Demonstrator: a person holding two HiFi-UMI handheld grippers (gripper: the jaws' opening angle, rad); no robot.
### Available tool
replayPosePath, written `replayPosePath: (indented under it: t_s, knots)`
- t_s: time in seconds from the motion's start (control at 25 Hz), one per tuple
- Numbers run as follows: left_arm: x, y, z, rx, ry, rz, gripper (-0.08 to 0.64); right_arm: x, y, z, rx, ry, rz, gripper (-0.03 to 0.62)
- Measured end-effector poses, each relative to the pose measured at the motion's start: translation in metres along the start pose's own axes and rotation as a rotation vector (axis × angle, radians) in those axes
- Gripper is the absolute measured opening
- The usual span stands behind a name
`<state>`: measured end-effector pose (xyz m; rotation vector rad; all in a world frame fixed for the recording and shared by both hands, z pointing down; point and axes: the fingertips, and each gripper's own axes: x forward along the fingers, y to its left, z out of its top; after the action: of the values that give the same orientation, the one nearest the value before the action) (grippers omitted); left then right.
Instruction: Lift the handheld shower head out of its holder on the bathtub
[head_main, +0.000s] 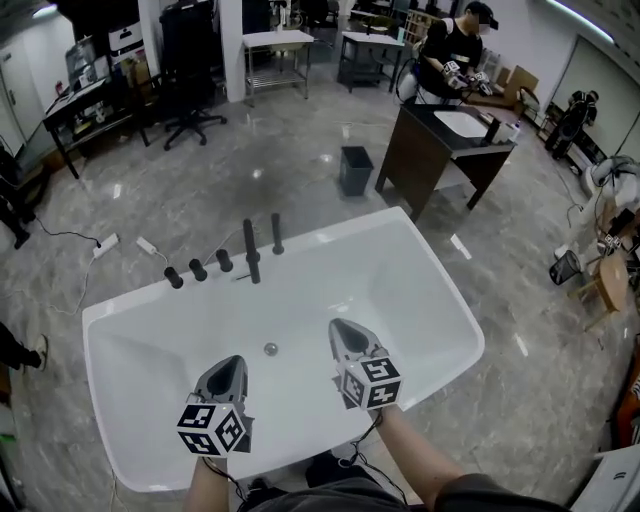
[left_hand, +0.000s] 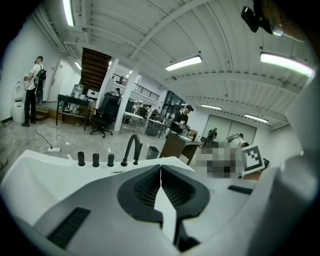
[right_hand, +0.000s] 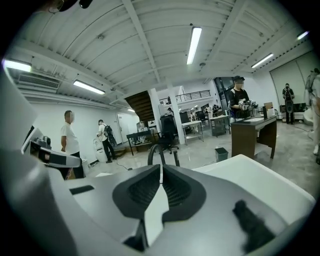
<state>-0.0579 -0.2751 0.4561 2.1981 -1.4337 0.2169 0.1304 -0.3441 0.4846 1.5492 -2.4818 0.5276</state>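
Nearest to me: left gripper and right gripper, both held over the near half of the bathtub. The jaws on each are pressed together, ribbed pads meeting, with nothing between them; both gripper views confirm this. Neither gripper touches anything.

Outward: the drain sits on the tub floor between the two grippers. Along the far rim, left to right, are three knobs, an arched spout, then a slim black upright rod. I take the rod to be the handheld shower head. It stands upright just right of the spout; its holder is too small to make out from here. Both grippers are well apart from it, so by my reading the lift has not begun.

What could go wrong:
- If the jaws arrive closed, they would strike the rod instead of straddling it. One pair must open before the reach.
- The spout stands just beside the rod, so the wrong black post could be grabbed, or a jaw could wedge between the two.
- The rod looks smooth and narrow. A shallow pinch near its top may slip.
- A pull off the vertical could bind the head in its seat.
- A hidden hose, if there is one, may drag the head back.
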Motion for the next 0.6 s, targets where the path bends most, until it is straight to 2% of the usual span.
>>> replayPosePath:
  t_s: [0.28, 0.6]
  knots:
    - [0.041, 0.0, 0.018, -0.006, -0.028, 0.024, 0.015, 0.039, -0.029, 0.01, -0.044, 0.013, 0.016, 0.031]
    - [0.035, 0.013, 0.022, 0.029, -0.026, -0.015, 0.015, 0.041, -0.011, 0.006, -0.021, 0.003, -0.018, 0.031]
